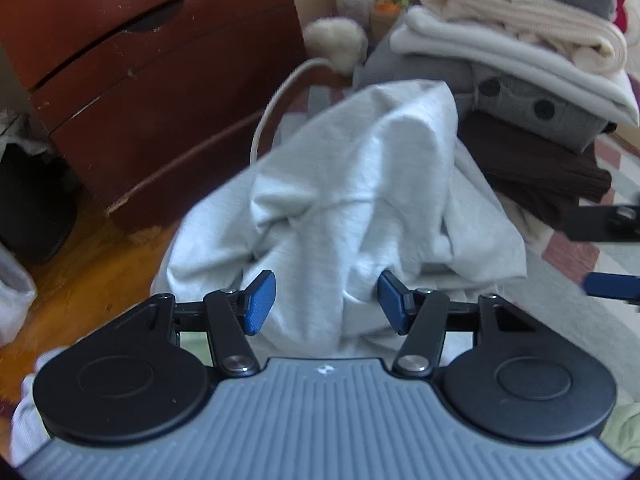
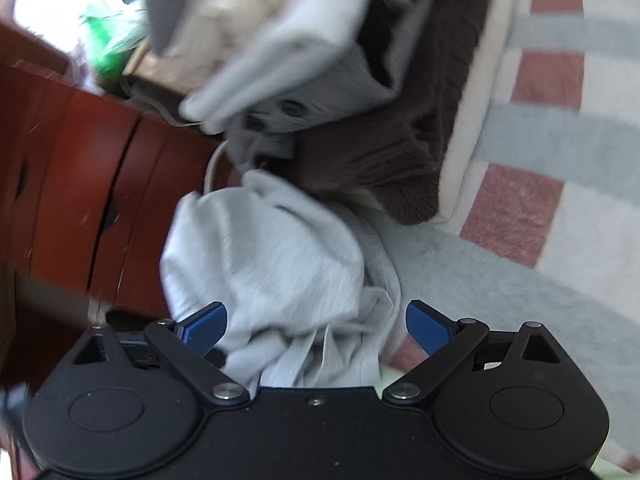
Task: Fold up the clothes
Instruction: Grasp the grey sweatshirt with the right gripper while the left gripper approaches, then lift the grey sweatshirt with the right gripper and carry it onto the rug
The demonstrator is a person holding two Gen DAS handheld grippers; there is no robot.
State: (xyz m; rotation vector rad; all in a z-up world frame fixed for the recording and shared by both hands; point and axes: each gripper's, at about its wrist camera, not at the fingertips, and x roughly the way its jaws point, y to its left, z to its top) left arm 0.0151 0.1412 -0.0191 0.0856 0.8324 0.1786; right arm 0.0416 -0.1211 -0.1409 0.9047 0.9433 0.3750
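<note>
**Desk:** What's around you?

**Me:** From my left wrist view, a crumpled light grey garment (image 1: 344, 200) is heaped dead ahead on the bed. At one o'clock sits a stack of folded clothes (image 1: 516, 52); I count roughly six layers, among them a cream knit, a grey piece with two dark buttons and a dark brown knit at the bottom. A red-brown dresser (image 1: 152, 80) fills ten o'clock, with a white cable (image 1: 276, 100) curling down between it and the heap. The checked bedcover (image 2: 540, 184) runs off at two o'clock in my right view.

**Desk:** And the claws?

**Me:** My left gripper (image 1: 326, 300) has a ridge of the garment between its blue pads; the right-hand pad touches the cloth, the left-hand one looks just clear, so I call it not yet clenched. My right gripper (image 2: 316, 324) stands wide and released, with the garment bunched between the fingers and nearer the left one.

**Desk:** Anything unclear?

**Me:** The right view is smeared by motion. Soft toys (image 1: 352, 12) at twelve o'clock are too blurred to count. At three o'clock in the left view the edge cuts off a black and blue part, seemingly my other gripper.
</note>
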